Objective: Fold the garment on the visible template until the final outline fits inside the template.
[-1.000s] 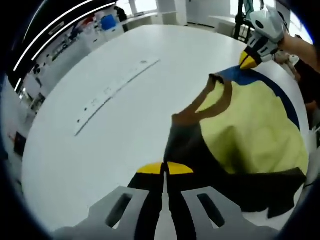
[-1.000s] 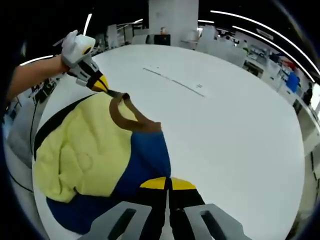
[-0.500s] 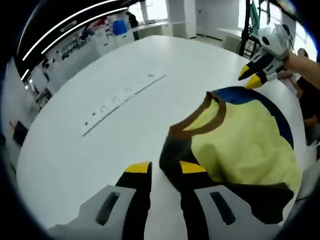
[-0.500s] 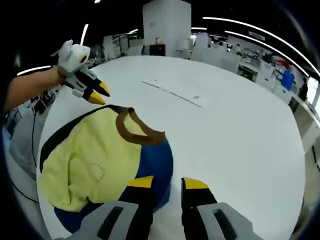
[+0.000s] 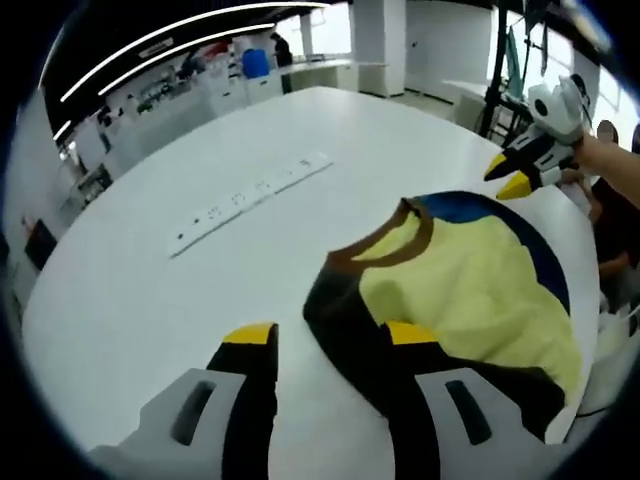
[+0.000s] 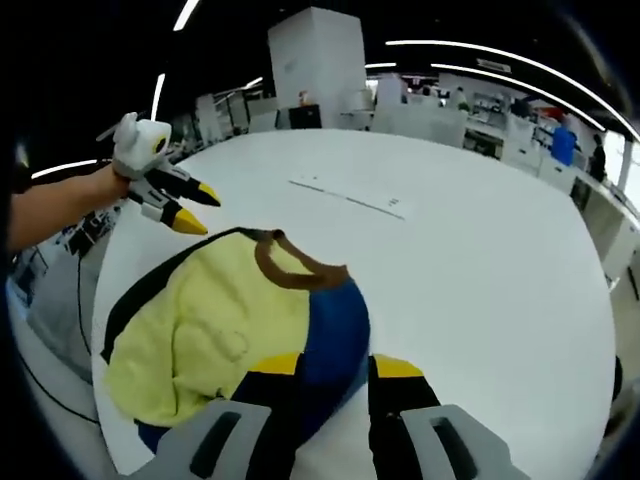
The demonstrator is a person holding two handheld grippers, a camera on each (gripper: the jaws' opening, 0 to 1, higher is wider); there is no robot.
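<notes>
The garment [image 5: 470, 285], pale yellow with a brown neckband [image 5: 385, 245] and blue and dark panels around its edges, lay rumpled on the white counter [image 5: 150, 300], close to the counter's near edge where the person stood. In the left gripper view the left tool [image 5: 328, 336] stood released, its yellow-tipped jaws spread wide just above the counter, with the dark shoulder edge of the garment lying between them and nothing pinched. Far across the garment in that same view, the right tool [image 5: 512, 177] hung above the blue edge of the cloth, its jaws parted and apart from the fabric, held by a hand [image 5: 600, 155]. In the right gripper view the right tool [image 6: 335, 366] was likewise released, jaws wide, with the blue panel [image 6: 335, 335] of the garment reaching in between them. The left tool [image 6: 195, 208] appeared at the left of that view, jaws parted, hovering over the counter just beyond the yellow cloth, with a bare forearm [image 6: 55, 205] behind it. A long thin strip [image 5: 250, 200] with small marks lay flat on the counter well apart from the garment; whether it belonged to the template could not be told.
</notes>
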